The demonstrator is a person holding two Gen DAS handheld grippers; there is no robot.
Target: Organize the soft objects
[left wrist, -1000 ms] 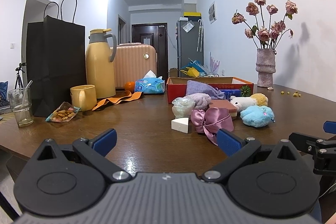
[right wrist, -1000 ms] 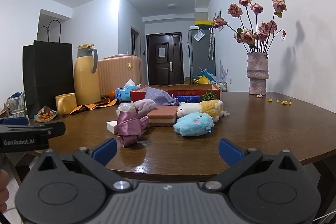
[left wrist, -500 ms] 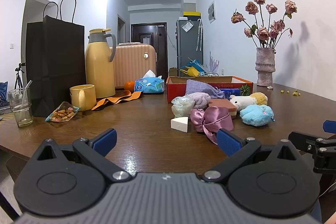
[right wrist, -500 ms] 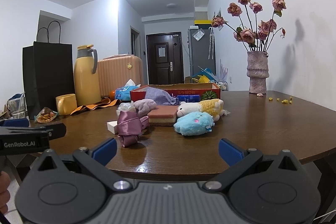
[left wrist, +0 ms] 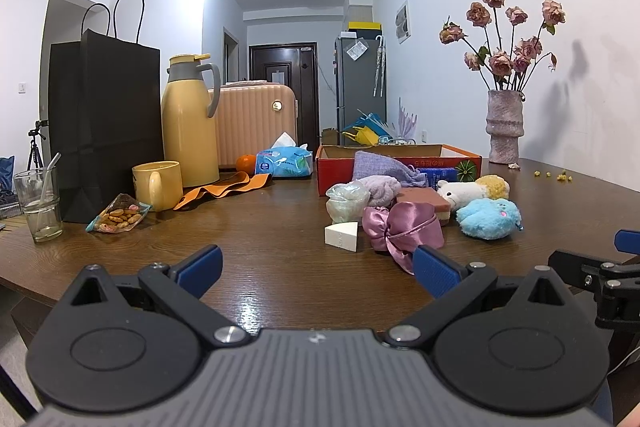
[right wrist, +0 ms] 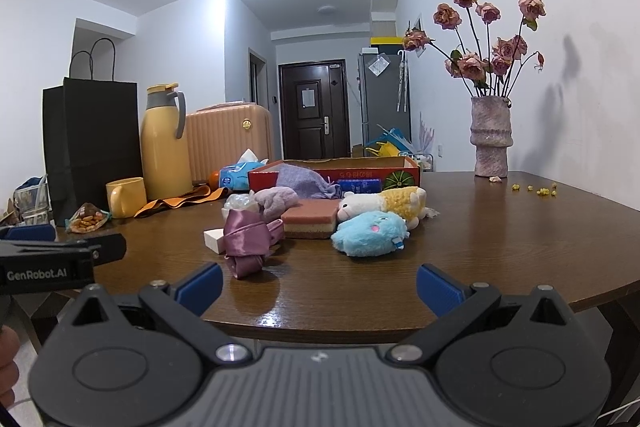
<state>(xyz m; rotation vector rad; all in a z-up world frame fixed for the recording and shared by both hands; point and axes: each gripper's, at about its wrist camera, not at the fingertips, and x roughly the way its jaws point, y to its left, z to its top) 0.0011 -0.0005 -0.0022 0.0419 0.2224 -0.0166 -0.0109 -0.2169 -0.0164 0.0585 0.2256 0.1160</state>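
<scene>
A heap of soft items lies mid-table in front of a red cardboard box [left wrist: 400,167] [right wrist: 336,173]: a pink satin bow [left wrist: 402,229] [right wrist: 244,237], a blue plush [left wrist: 488,218] [right wrist: 370,233], a white-and-yellow plush [left wrist: 474,189] [right wrist: 384,203], a brown layered sponge [left wrist: 424,199] [right wrist: 312,223], a white wedge sponge [left wrist: 341,235] [right wrist: 214,239], a lilac cloth [left wrist: 382,185] [right wrist: 278,199]. My left gripper [left wrist: 316,267] hovers open at the near edge, short of the bow. My right gripper [right wrist: 318,287] is open too, in front of the blue plush, nothing held.
On the left stand a black paper bag [left wrist: 104,119], a yellow thermos [left wrist: 188,123], a yellow mug [left wrist: 156,185], a glass [left wrist: 38,205], a snack packet [left wrist: 118,217] and a tissue pack [left wrist: 284,163]. A vase of dried roses [right wrist: 490,139] stands far right. Table front edge lies just below both grippers.
Both grippers have stayed open and nearly still; the views have only drifted slightly. No item on the table has moved.
</scene>
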